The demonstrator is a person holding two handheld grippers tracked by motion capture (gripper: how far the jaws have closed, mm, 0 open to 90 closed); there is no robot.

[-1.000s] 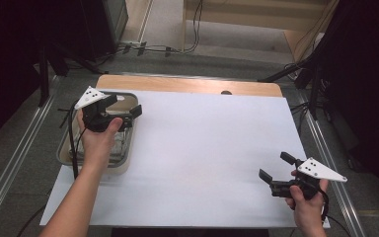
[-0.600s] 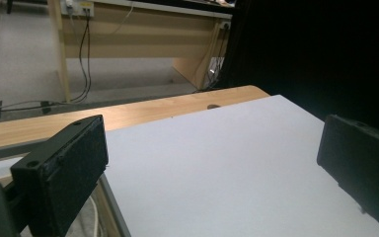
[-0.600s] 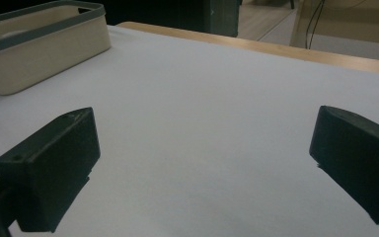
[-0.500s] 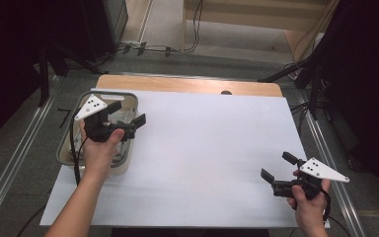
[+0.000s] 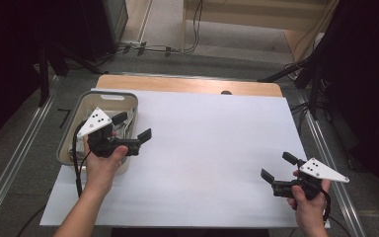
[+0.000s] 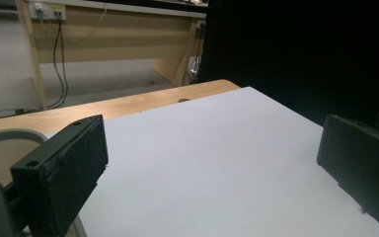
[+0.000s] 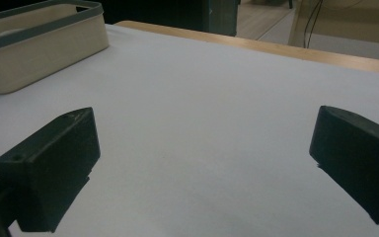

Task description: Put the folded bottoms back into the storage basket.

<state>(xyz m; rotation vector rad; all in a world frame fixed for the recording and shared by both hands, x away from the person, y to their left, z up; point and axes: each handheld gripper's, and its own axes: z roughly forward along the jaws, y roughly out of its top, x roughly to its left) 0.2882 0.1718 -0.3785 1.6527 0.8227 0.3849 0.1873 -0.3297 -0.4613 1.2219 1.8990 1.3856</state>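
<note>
Here, left gripper (image 5: 132, 126): mine, held in my left hand just above the right rim of the bin, jaws spread wide with nothing between them.
Left jaws, seen from their own camera: one black pad low at the left, the other at the right edge, bare white sheet in the gap (image 6: 212, 173).
Right gripper (image 5: 278, 167): mine too, in my right hand, well apart from the bin, over the near right corner of the sheet; jaws released, nothing held.
Right jaws, seen from their own camera: two black pads far apart, white sheet between them (image 7: 202, 163), the bin far off at the upper left.
Bin (image 5: 74, 129): beige with a grey rim, standing on the left end of the bench, its right side overlapping the sheet's left edge.
Bin contents: some pale things lie inside under my left gripper; I cannot tell what they are.
White sheet (image 5: 212, 148): spread over most of the bench, to the right of the bin.
Bench (image 5: 187, 85): a wooden strip shows beyond the sheet, past the bin's far end.
</note>
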